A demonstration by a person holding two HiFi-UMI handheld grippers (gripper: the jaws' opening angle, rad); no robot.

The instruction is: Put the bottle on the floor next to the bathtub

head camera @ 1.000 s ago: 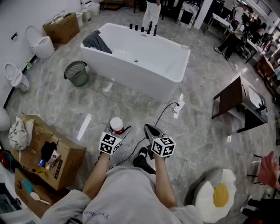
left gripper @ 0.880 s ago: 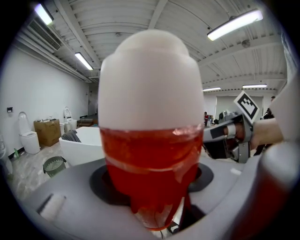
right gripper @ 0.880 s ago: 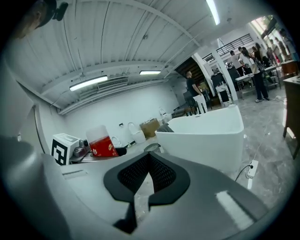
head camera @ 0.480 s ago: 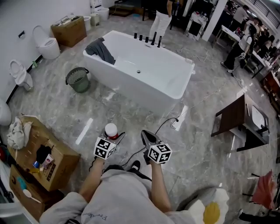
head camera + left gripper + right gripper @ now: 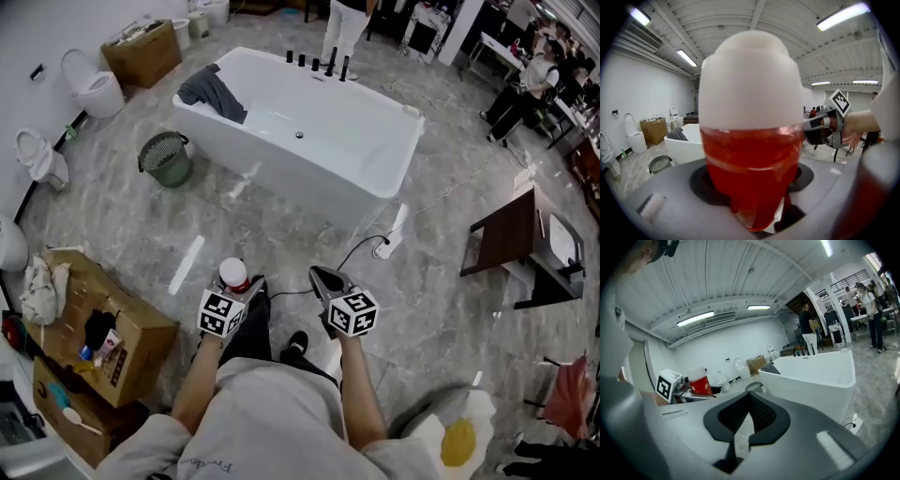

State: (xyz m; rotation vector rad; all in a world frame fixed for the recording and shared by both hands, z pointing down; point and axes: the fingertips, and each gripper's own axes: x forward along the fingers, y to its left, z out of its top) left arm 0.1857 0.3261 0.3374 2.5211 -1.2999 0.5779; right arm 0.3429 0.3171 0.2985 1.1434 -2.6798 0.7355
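Gripping red translucent bottle w/ rounded white cap (image 5: 749, 140): your L gripper (image 5: 242, 285). R gripper (image 5: 326, 280) jaws together, empty. Smooth white bathtub (image 5: 309, 141) ahead; open grey marbled floor (image 5: 300, 239) between.

The bottle (image 5: 233, 275) is red with a white cap. The bathtub (image 5: 281, 175) is white, the floor (image 5: 122, 234) grey with marble veining, the basket (image 5: 165, 157) dull green.

Left forearm (image 5: 199, 380), right forearm (image 5: 358, 389) stretched forward, side by side. Left gripper (image 5: 242, 287) clamped on upright bottle (image 5: 232, 273). Right gripper (image 5: 325, 279) jaws together, empty.
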